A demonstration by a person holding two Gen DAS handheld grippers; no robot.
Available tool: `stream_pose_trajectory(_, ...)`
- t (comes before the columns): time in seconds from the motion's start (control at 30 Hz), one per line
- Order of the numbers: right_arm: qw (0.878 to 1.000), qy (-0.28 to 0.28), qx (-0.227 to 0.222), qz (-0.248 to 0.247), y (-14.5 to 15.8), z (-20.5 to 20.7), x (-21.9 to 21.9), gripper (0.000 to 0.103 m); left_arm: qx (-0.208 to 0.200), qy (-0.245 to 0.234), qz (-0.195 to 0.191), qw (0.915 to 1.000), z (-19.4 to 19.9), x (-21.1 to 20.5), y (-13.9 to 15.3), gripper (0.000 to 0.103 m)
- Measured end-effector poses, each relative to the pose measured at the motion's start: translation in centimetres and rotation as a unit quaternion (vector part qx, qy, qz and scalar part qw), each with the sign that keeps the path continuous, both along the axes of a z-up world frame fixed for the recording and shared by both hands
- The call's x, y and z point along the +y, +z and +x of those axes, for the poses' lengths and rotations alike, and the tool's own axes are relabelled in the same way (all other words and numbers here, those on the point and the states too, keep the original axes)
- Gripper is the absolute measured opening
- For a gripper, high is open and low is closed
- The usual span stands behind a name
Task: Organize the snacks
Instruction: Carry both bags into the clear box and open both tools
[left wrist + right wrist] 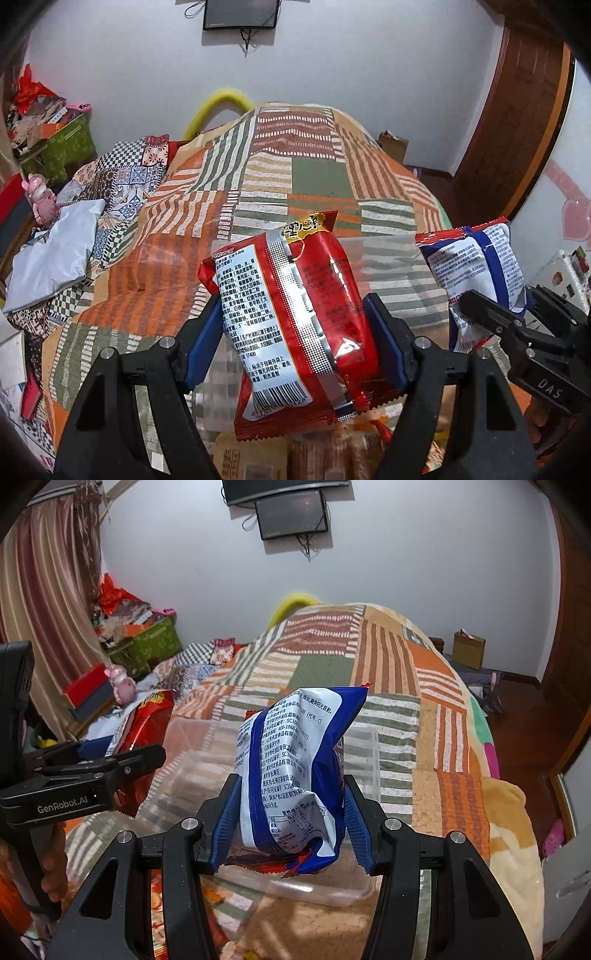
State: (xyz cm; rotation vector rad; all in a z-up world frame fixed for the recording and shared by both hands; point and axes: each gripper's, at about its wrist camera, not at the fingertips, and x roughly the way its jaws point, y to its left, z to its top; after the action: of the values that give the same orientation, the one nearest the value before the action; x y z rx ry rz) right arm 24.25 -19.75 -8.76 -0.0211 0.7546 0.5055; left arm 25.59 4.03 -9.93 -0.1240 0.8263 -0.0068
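My left gripper (295, 332) is shut on a red snack packet (295, 325) and holds it upright above the bed. It also shows at the left of the right wrist view (144, 734). My right gripper (291, 812) is shut on a blue and white snack packet (295, 768), which also shows at the right of the left wrist view (476, 273). A clear plastic container (365, 782) lies on the patchwork bedspread (388, 657) under and beyond both packets. More snack packets (332, 454) lie below the red one, partly hidden.
A folded white cloth (55, 254) and a patterned quilt (125, 181) lie on the bed's left. A pink figurine (40, 199) and green boxes (66, 144) stand at the left wall. A brown paper bag (469, 650) sits on the floor at the right.
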Motion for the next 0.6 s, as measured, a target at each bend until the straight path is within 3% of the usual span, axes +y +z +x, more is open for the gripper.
stream_pose_trajectory(0.3,0.999,0.006,0.033,-0.028,-2.1,1.3,1.2,0.050,0.046,-0.027,0.024,0.9983,1.8,-1.6,-2.6,0.074)
stream_pose_trajectory(0.6,0.997,0.022,0.049,-0.052,-3.2,1.1,1.9,0.050,0.077,-0.031,0.010,0.9965,2.4,-1.5,-3.9,0.074)
